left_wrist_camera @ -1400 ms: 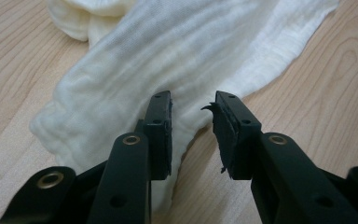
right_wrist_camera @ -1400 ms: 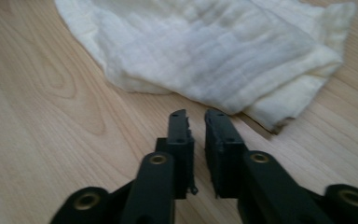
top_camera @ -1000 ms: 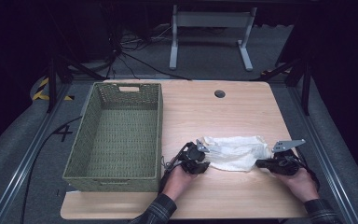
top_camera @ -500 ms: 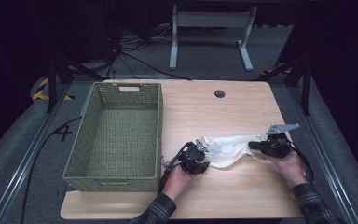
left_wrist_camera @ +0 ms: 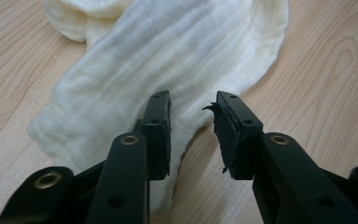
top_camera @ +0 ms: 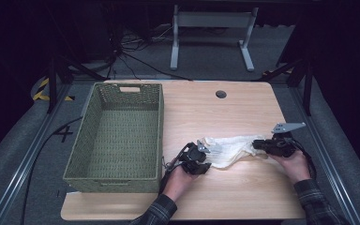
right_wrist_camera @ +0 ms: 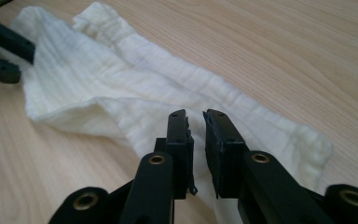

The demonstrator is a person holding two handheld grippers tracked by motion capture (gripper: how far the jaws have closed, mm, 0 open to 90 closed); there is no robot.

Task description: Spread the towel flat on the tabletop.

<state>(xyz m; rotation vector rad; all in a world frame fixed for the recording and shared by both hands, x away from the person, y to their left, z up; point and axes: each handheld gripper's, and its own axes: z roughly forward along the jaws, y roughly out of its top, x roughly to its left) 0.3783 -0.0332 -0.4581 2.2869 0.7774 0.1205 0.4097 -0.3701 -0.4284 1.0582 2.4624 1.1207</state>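
A cream cloth (top_camera: 228, 147) lies crumpled on the wooden table (top_camera: 215, 117), stretched between my two grippers. My left gripper (top_camera: 205, 151) sits at the cloth's left end. In the left gripper view its jaws (left_wrist_camera: 192, 100) stand open, the left jaw over the cloth (left_wrist_camera: 168, 51) and the cloth's edge under the gap. My right gripper (top_camera: 257, 144) rests at the cloth's right end. In the right gripper view its jaws (right_wrist_camera: 196, 115) stand a narrow gap apart just above the cloth (right_wrist_camera: 121, 84), which looks flat beneath them. The left gripper's jaws (right_wrist_camera: 2, 51) show at the far left there.
A green woven basket (top_camera: 160, 126) with nothing in it stands on the table's left half, close beside my left hand. A round cable hole (top_camera: 221, 94) is at the back of the table. The front edge runs just below both forearms.
My right gripper has moved left and a little away from me, from beside the cloth to its right end. The left gripper has stayed at the cloth's left end.
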